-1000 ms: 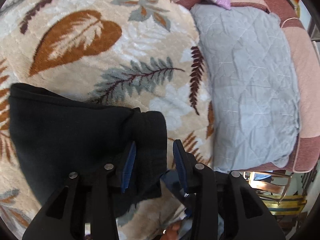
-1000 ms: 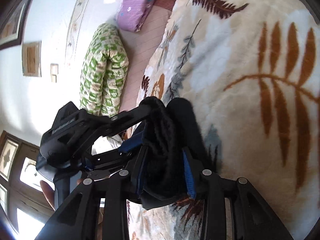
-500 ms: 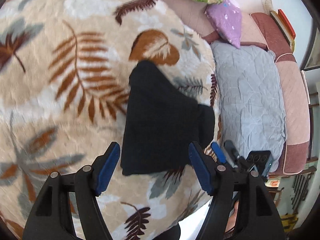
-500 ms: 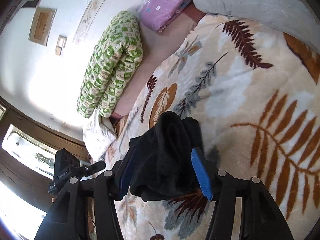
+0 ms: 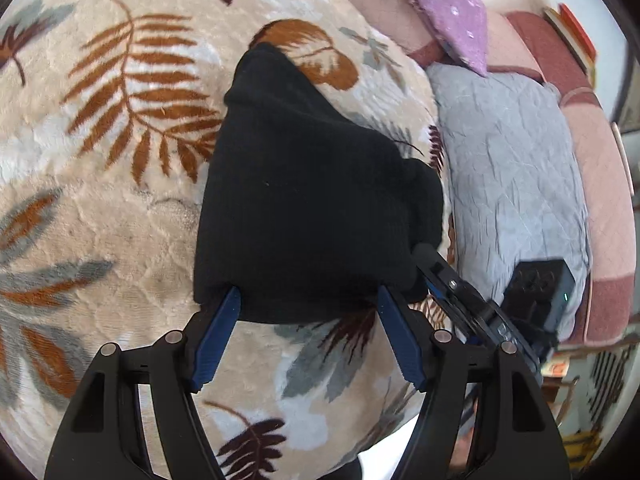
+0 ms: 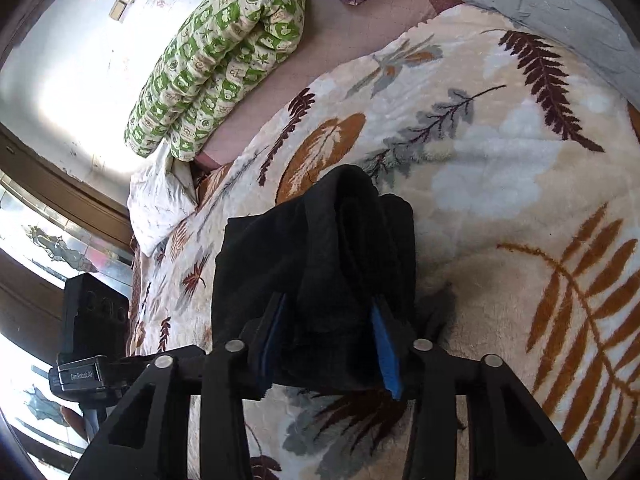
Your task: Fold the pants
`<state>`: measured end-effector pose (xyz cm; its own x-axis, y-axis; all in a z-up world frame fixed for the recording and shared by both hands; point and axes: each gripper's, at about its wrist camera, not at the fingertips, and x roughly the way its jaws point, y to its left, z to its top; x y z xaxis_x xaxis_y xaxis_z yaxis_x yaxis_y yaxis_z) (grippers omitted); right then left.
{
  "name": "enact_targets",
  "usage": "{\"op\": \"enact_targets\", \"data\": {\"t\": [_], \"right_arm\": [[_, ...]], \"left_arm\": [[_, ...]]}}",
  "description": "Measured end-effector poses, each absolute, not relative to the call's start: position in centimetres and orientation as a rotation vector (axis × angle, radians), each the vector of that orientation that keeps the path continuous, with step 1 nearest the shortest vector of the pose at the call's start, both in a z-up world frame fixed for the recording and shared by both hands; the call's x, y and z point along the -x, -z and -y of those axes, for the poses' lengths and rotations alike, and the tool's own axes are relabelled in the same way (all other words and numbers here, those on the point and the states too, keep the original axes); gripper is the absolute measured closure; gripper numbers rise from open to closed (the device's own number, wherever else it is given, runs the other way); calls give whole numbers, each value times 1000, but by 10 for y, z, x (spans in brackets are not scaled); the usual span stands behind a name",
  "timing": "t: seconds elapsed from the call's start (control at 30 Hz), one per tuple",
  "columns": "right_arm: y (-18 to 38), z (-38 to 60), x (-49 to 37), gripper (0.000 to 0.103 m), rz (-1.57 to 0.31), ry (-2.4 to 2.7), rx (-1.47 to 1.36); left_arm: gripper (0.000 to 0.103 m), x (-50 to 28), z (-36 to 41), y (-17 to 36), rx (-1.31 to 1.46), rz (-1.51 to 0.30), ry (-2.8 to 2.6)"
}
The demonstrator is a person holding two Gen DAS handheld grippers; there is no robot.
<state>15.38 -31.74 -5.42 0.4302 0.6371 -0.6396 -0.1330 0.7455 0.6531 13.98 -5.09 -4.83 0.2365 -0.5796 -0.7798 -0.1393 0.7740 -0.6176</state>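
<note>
On leaf-print blanket (image 5: 120, 208) | folded black pants (image 5: 304, 200) long axis away from camera | left gripper (image 5: 308, 300) wide | right gripper (image 6: 328, 312) around pants, clamping unclear

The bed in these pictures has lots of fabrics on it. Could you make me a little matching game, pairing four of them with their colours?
Things:
1. folded pants
2. rolled quilt
3. small pillow
4. blanket under the pants

Colours:
A. purple
B. beige with brown and grey leaves
C. black
D. green and cream pattern

Pairs: 1-C, 2-D, 3-A, 4-B
</note>
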Motion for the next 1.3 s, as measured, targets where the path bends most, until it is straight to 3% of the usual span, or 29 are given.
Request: {"op": "enact_targets", "data": {"t": [0.07, 0.2, 0.43, 0.53, 0.63, 0.7, 0.8, 1.3], "right_arm": [[53, 321, -154, 75, -1008, -517, -551], [46, 334, -150, 77, -975, -525, -565], [79, 346, -152, 77, -1056, -484, -575], [82, 348, -152, 73, -1068, -496, -628], [70, 353, -149, 64, -1063, -509, -648], [58, 359, -147, 54, -1037, -517, -652], [45, 366, -148, 44, -994, -502, -646], [79, 339, -187, 36, -1084, -512, -662]], "left_arm": [[34, -143, 52, 54, 688, -1329, 278], [54, -145, 64, 60, 599, -1359, 206], [59, -138, 65, 58, 557, -1353, 229], [59, -130, 49, 42, 569, -1309, 287], [52, -136, 29, 22, 568, -1231, 297], [35, -151, 22, 13, 531, -1212, 299], [35, -172, 24, 15, 431, -1223, 260], [30, -198, 38, 57, 338, -1307, 422]]}}
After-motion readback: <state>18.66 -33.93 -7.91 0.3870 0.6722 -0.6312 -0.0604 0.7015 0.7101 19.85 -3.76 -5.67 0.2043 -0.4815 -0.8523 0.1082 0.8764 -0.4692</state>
